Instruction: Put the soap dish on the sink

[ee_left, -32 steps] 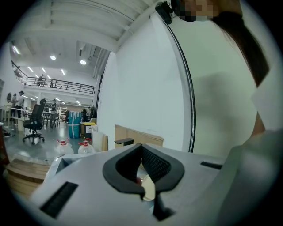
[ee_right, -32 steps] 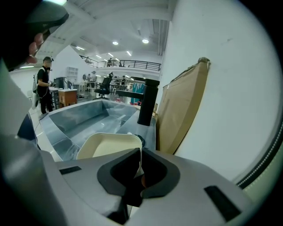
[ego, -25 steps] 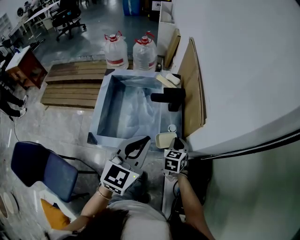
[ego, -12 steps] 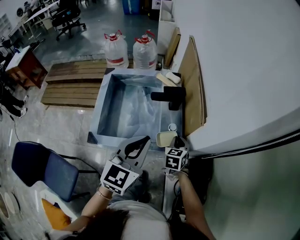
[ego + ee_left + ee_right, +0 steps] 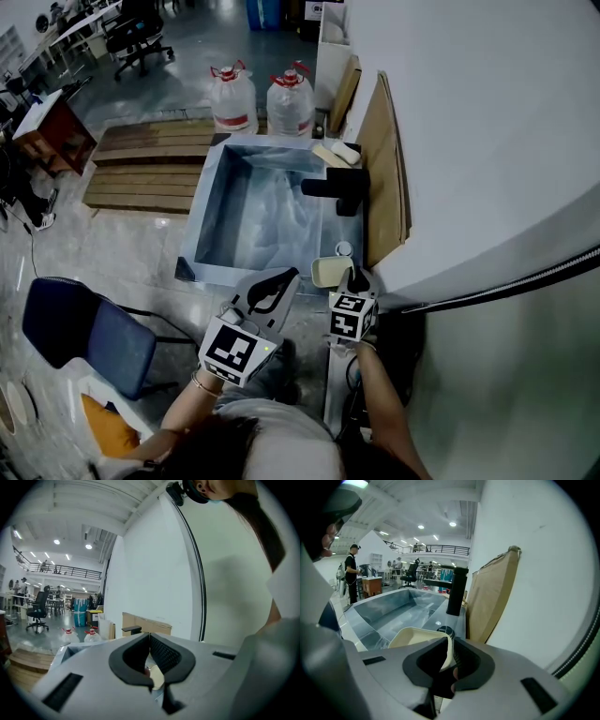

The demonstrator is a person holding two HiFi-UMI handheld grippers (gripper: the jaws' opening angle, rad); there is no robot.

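The cream soap dish (image 5: pixel 328 273) hangs over the near right corner of the steel sink (image 5: pixel 208 212). My right gripper (image 5: pixel 353 278) is shut on its rim. In the right gripper view the soap dish (image 5: pixel 417 637) sticks out to the left of my right gripper (image 5: pixel 450 654), above the sink's rim (image 5: pixel 457 620). My left gripper (image 5: pixel 289 279) is shut and holds nothing, just left of the dish. In the left gripper view my left gripper (image 5: pixel 149 637) has its jaws together, and a cream patch shows behind them.
A black faucet (image 5: pixel 339 191) stands on the sink's right rim, with a small round cap (image 5: pixel 343 248) nearer me. Cardboard (image 5: pixel 384 169) leans on the white wall. Soap items (image 5: pixel 337 155) lie at the far corner. Two water jugs (image 5: pixel 232 101), a wooden pallet (image 5: pixel 141 169) and a blue chair (image 5: pixel 89 337) stand around.
The whole view has shifted slightly. Both grippers keep the same pose, and the right one still holds the soap dish at the sink's near right corner.
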